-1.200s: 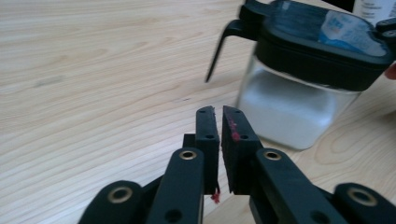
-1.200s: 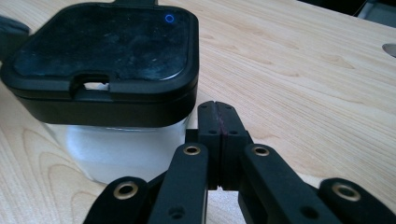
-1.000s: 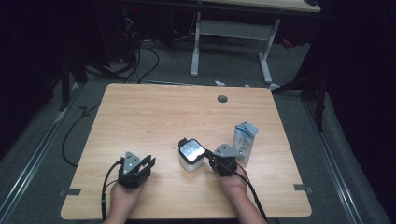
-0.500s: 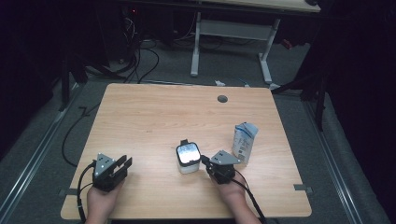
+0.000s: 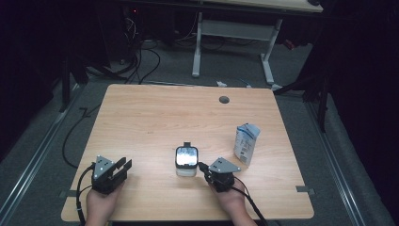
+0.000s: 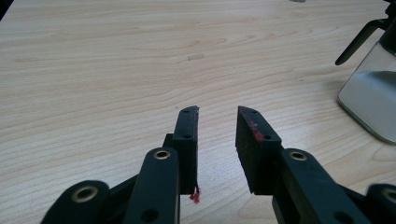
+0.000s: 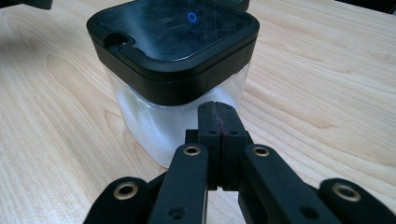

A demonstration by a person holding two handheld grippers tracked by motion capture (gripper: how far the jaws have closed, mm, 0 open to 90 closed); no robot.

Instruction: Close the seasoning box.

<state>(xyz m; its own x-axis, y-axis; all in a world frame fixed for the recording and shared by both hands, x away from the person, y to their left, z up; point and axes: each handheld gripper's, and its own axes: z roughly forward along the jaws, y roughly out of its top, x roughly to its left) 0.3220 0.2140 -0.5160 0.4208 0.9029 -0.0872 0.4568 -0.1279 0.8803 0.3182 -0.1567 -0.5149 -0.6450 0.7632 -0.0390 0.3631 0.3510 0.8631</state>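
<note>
Table (image 5: 155, 122) lit evenly from above; surroundings near black. Glare on container lid (image 7: 173, 23). Gripper views sharp.

Both grippers are black with brass-coloured rivets at the linkage joints. The left gripper (image 6: 217, 135) carries flat rectangular pads flecked with red residue. The right gripper (image 5: 203, 167) bears a grey three-cornered top plate; black cables trail toward the lower frame edge.
</note>
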